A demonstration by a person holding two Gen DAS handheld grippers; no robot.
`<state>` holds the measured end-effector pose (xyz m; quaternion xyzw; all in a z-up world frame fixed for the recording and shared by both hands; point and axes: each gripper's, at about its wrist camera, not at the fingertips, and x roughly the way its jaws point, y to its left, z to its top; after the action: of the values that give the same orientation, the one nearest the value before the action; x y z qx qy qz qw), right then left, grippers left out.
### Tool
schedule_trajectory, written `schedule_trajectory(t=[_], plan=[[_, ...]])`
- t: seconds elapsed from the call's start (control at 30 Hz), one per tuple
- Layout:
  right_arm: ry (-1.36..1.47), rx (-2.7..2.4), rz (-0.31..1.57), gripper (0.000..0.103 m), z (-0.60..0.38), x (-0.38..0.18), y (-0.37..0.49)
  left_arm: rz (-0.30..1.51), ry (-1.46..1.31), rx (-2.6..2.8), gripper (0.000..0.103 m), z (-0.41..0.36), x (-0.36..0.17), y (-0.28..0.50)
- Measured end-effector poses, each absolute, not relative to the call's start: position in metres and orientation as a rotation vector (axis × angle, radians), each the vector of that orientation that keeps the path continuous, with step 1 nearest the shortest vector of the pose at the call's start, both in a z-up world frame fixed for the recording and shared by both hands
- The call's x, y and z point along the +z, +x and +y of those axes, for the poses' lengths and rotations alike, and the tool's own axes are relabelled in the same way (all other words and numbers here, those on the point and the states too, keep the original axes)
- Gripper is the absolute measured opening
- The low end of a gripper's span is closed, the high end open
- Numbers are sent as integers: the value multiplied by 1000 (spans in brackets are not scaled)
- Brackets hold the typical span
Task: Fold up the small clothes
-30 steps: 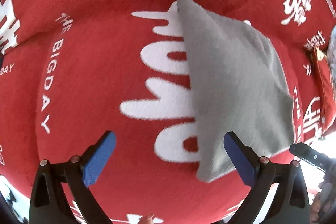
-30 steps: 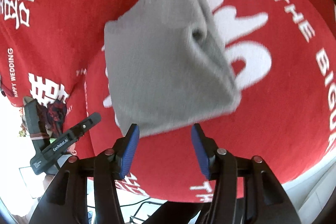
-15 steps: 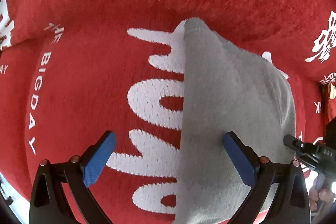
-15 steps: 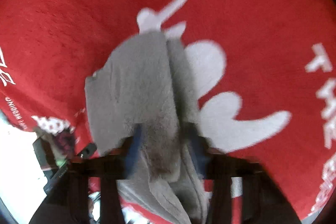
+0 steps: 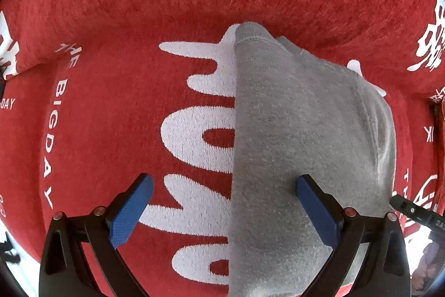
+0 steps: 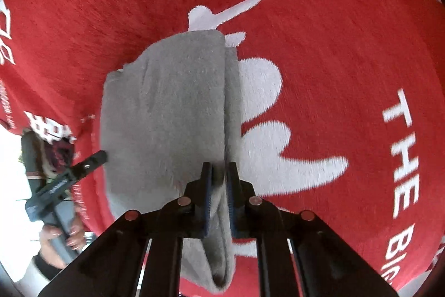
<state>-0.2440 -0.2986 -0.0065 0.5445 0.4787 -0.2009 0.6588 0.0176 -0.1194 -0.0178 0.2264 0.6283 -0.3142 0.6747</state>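
A folded grey garment (image 5: 292, 144) lies on a red blanket with white lettering (image 5: 111, 102). My left gripper (image 5: 222, 180) points straight down and stands open. The garment's straight left edge runs between its blue pads, and the right pad (image 5: 314, 208) hovers over the cloth. In the right wrist view the grey garment (image 6: 167, 116) shows a thick folded edge on its right side. My right gripper (image 6: 219, 167) is closing, and its jaws pinch the near end of that fold. The right gripper's tip (image 5: 411, 210) shows at the right of the left wrist view.
The red blanket (image 6: 333, 60) fills both views, with a raised ridge behind the garment. A hand (image 6: 61, 238) holds the left gripper's body (image 6: 83, 166) at the lower left of the right wrist view. A bright floor area lies beyond the blanket's left edge.
My right gripper moved in onto the garment's near fold and closed on it. My left gripper shifted over the garment's left edge and sank a little, staying open.
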Motion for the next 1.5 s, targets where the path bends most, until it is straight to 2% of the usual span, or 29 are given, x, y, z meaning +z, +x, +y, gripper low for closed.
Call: schedule_trajectory(t=[0.2, 0.23, 0.27, 0.33, 0.63, 0.8, 0.93, 1.07, 1.5], plan=[[1312, -475, 1077, 14, -301, -11, -266, 1416, 512, -700, 103, -122, -18, 15], [1319, -477, 1068, 23, -301, -11, -268, 1415, 516, -702, 103, -122, -18, 15], [1325, -478, 1059, 40, -302, -11, -269, 1412, 521, -704, 103, -124, -18, 14], [1327, -479, 1053, 53, -304, -11, -268, 1409, 526, -705, 103, -124, -18, 14], [1326, -454, 1043, 53, -313, -14, -261, 1439, 486, -757, 103, -128, -21, 18], [1337, -408, 1032, 53, -315, -21, -257, 1535, 315, -855, 103, -121, -27, 35], [1402, -332, 957, 55, -322, -29, -259, 1630, 264, -959, 103, -121, -44, 42], [1430, -260, 960, 57, -327, -42, -253, 1727, 218, -1013, 103, -126, -65, 42], [1430, -83, 917, 59, -329, -66, -209, 1642, 350, -1051, 103, -159, -64, 12]])
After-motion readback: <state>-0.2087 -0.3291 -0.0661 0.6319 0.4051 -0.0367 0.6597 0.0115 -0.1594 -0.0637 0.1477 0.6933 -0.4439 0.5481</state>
